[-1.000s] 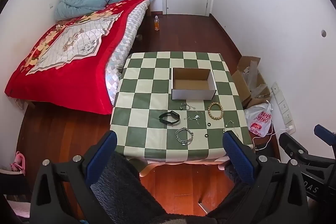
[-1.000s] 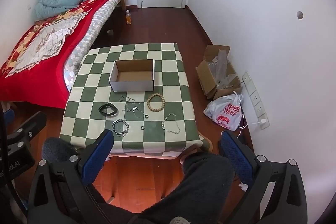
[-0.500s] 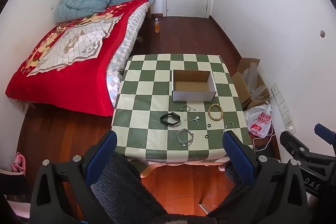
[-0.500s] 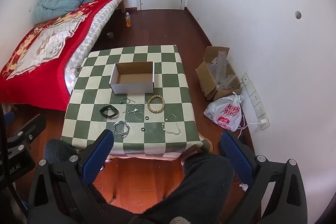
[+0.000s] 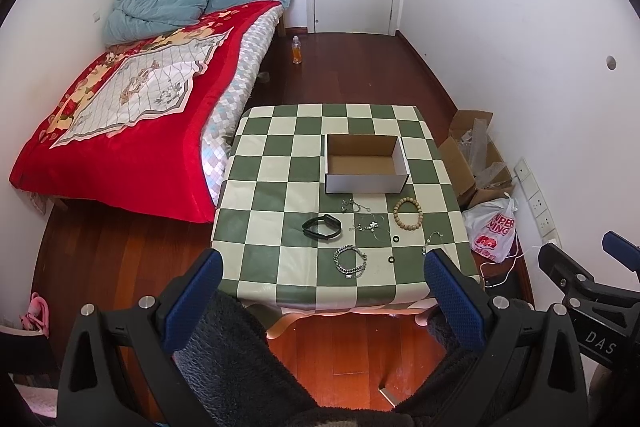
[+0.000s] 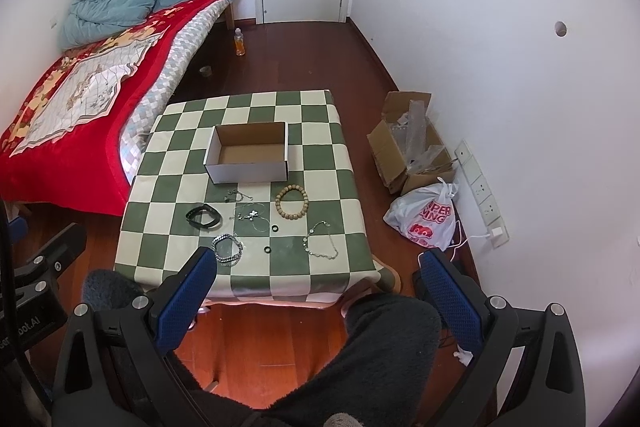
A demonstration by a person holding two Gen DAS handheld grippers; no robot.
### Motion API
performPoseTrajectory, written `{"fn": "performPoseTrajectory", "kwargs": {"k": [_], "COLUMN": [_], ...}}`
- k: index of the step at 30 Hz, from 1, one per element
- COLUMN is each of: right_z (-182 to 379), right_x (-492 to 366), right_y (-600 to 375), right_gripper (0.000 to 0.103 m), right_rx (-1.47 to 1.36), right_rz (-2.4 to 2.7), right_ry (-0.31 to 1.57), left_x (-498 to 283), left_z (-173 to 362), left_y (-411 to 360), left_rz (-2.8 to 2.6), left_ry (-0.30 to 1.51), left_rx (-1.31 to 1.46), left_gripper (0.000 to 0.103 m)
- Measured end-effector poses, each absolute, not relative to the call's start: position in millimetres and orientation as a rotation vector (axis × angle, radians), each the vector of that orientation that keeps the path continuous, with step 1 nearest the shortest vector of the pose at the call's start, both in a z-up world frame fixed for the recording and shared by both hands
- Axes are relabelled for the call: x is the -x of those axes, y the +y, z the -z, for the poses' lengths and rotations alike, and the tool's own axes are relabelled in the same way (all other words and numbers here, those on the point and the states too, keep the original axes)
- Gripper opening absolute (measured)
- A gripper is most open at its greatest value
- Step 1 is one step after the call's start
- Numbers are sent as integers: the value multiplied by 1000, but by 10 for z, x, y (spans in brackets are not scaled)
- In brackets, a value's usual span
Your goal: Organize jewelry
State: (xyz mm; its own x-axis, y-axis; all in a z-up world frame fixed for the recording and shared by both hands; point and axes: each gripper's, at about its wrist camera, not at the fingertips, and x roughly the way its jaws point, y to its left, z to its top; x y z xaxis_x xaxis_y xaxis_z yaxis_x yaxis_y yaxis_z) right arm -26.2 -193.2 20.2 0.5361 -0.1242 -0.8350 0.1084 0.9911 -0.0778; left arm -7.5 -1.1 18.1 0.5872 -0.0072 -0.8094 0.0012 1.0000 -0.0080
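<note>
Hovering high above the person's lap, the left gripper (image 5: 320, 291) and the right gripper (image 6: 316, 283) both have their blue-padded jaws spread wide with nothing between them. Over the last second both views have drawn slightly back and up from the checkered table (image 5: 280, 187), so the table looks a little smaller now; nothing on it has shifted. I take this as the start: no piece has been picked yet, and the cardboard box (image 5: 365, 169) sits with nothing in it.

All the jewelry lies on the near side of that box. Closest to its front wall are a small tangled chain (image 5: 352, 205) and the wooden bead bracelet (image 5: 408, 213). Nearer than those are the black band (image 5: 322, 227) and a thin pendant necklace (image 5: 370, 227). Nearest the table's front edge are a silver chain bracelet (image 5: 350, 261), two small black rings (image 5: 396, 239) (image 5: 391, 259), and a coin-link chain (image 6: 320, 241).
</note>
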Motion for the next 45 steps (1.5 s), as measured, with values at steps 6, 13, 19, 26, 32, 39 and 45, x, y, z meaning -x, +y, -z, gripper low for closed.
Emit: {"fn": "performPoseTrajectory", "kwargs": {"k": [6, 13, 19, 26, 32, 39, 45], "right_z": [-209, -234, -252, -287, -313, -319, -335], "right_x": [266, 260, 250, 240, 229, 268, 268], "right_y": [-1915, -1922, -1935, -1947, -1957, -1901, -1900], "right_gripper": [103, 103, 103, 103, 103, 103, 103], "right_rx": [19, 26, 21, 24, 30, 35, 33], "right_rz": [139, 138, 134, 133, 137, 141, 139], "right_ry": [994, 985, 990, 987, 983, 977, 974], "left_x": [78, 76, 75, 87, 84, 99, 107], "left_z": [-158, -167, -179, -182, -189, -196, -238], "left_y": [-11, -18, -29, -25, -37, -21, -14], "left_rz": [6, 7, 8, 8, 7, 9, 12], "left_ry": [939, 936, 936, 931, 932, 930, 925], "left_rx": [6, 7, 1, 0, 0, 0, 0], "left_gripper": [103, 103, 103, 103, 103, 103, 103]}}
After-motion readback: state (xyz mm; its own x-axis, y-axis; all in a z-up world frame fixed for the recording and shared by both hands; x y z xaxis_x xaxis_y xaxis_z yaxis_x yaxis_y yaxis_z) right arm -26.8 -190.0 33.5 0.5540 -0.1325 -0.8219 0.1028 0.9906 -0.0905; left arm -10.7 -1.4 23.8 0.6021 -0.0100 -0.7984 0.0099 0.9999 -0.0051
